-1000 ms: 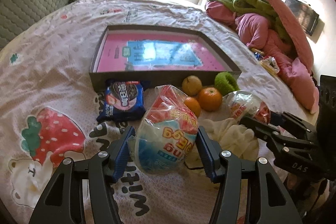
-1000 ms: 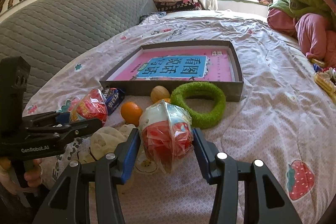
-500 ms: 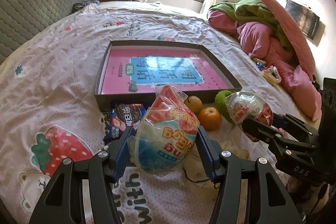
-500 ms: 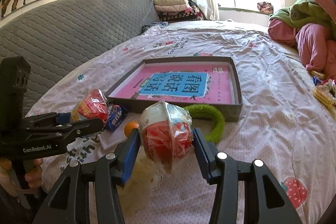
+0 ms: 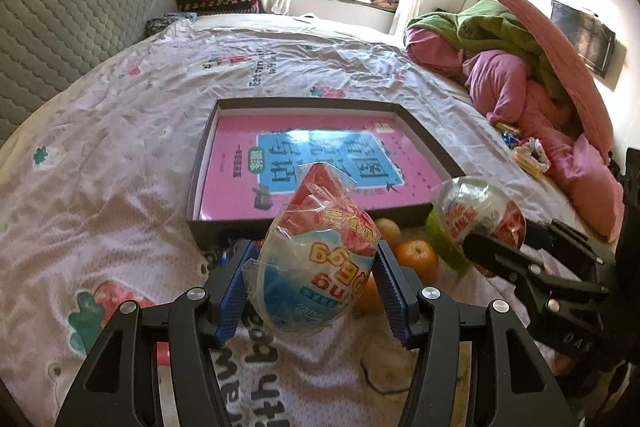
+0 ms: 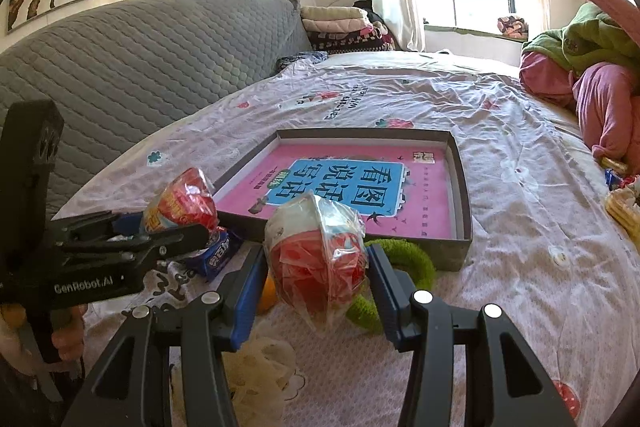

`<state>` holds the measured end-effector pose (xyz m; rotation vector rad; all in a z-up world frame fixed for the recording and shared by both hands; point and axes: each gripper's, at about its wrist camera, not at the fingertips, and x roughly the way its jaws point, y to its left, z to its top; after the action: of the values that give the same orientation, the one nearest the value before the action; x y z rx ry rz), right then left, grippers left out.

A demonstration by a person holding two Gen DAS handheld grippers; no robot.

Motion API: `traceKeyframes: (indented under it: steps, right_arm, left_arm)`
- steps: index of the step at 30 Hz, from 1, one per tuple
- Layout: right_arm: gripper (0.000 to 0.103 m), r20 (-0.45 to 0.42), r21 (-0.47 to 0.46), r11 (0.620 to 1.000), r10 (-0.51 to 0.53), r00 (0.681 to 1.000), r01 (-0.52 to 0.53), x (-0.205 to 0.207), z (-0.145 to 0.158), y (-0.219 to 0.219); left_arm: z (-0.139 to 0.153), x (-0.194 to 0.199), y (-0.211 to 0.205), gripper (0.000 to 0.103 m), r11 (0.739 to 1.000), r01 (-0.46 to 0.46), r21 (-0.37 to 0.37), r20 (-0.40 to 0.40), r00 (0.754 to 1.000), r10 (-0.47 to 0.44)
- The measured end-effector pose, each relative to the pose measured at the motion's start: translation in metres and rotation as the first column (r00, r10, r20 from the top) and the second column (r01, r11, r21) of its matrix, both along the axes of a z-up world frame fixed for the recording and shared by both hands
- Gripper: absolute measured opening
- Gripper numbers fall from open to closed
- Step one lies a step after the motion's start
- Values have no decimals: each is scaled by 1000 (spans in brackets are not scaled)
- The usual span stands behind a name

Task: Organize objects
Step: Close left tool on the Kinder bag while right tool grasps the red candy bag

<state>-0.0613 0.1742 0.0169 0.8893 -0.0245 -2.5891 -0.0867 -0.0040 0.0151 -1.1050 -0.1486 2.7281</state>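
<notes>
- Our left gripper [image 5: 312, 277] clamps a blue-and-red wrapped egg toy [image 5: 318, 263] between its blue pads [image 5: 234, 283]; our right gripper [image 6: 320, 279] squeezes a red wrapped egg toy [image 6: 320, 259] the same way.
- Both toys hang in the air, short of the tray's near wall.
- We judge this the carry step; next we need to clear that wall and release inside the shallow tray [image 5: 208, 155].
- The crinkly, glossy wrappers bulge and could slip.
- Oranges [image 5: 416, 255] and a green ring [image 6: 404, 259] wait on the bedsheet [image 5: 100, 163].
</notes>
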Motion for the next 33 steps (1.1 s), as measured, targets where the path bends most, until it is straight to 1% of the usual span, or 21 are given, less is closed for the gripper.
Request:
traceKeyframes:
  steps: [3, 9, 19, 23, 33]
  right_arm:
    - [51, 1, -2, 1000, 4, 1000, -4, -4, -1, 0]
    - [51, -6, 4, 1000, 6, 1000, -6, -13, -1, 0]
    - [51, -25, 12, 1000, 4, 1000, -3, -31, 3, 3]
    - [51, -25, 13, 1000, -4, 1000, 5, -39, 3, 6]
    - [51, -24, 22, 999, -35, 999, 36, -59, 2, 19]
  left_arm:
    - [3, -6, 1, 60, 1000, -5, -9, -12, 1000, 5]
    - [4, -17, 1, 60, 1000, -8, -5, -13, 1000, 8]
    - [-3, -38, -3, 60, 1000, -12, -6, 3, 1000, 12]
    - [-6, -48, -6, 60, 1000, -15, -5, 9, 1000, 15]
    - [-6, -73, -18, 60, 999, -33, -24, -7, 999, 33]
